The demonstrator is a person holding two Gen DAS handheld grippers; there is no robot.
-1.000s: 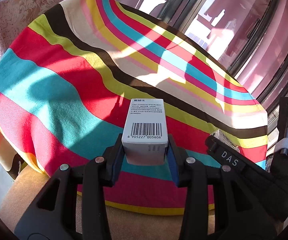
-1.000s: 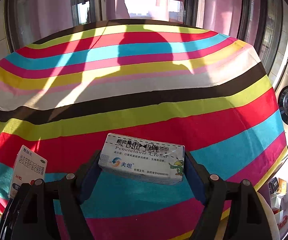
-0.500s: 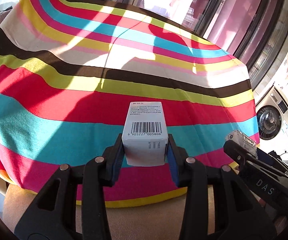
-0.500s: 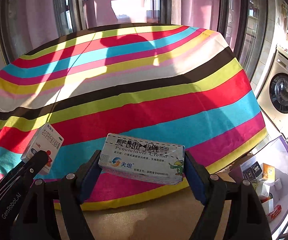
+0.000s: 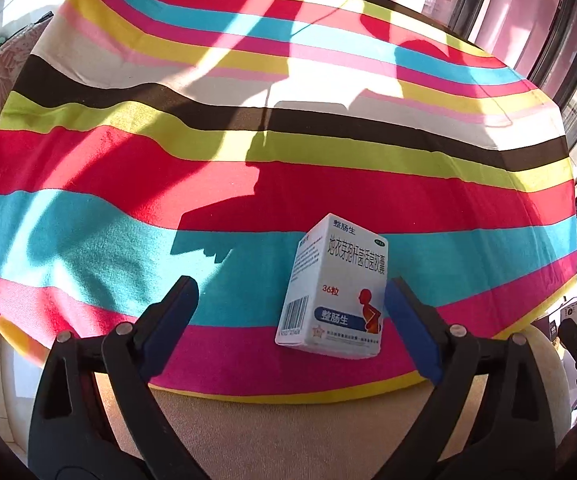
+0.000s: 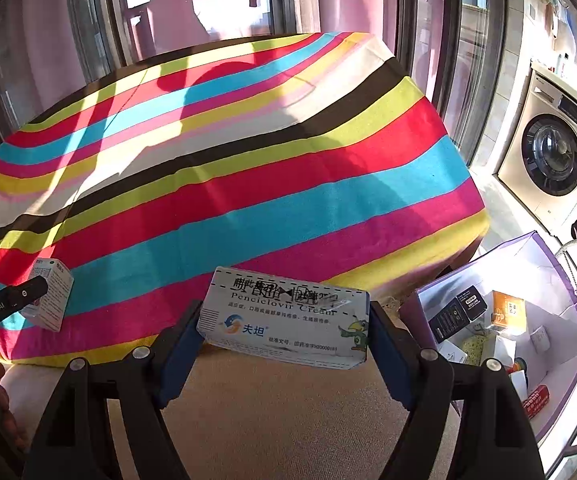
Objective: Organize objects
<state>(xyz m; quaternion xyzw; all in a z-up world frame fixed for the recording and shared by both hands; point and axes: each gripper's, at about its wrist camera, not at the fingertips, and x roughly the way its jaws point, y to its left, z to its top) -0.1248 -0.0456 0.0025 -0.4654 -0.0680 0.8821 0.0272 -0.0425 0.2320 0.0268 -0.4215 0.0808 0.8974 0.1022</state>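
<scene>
Two boxes: your left claw (image 5: 290, 312) has just opened, leaving the white medicine box (image 5: 338, 288) standing on the striped table (image 5: 128, 184), while your right claw (image 6: 284, 344) stays clenched on the cream box (image 6: 284, 320), likely bin-bound.

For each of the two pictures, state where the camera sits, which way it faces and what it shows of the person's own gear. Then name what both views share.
Left wrist: on the left gripper, looking down over its open fingers at the white medicine box on the striped cloth.
Right wrist: on the right gripper, clamping the cream box; storage bin at right.
Shared: cloth, white box.
</scene>
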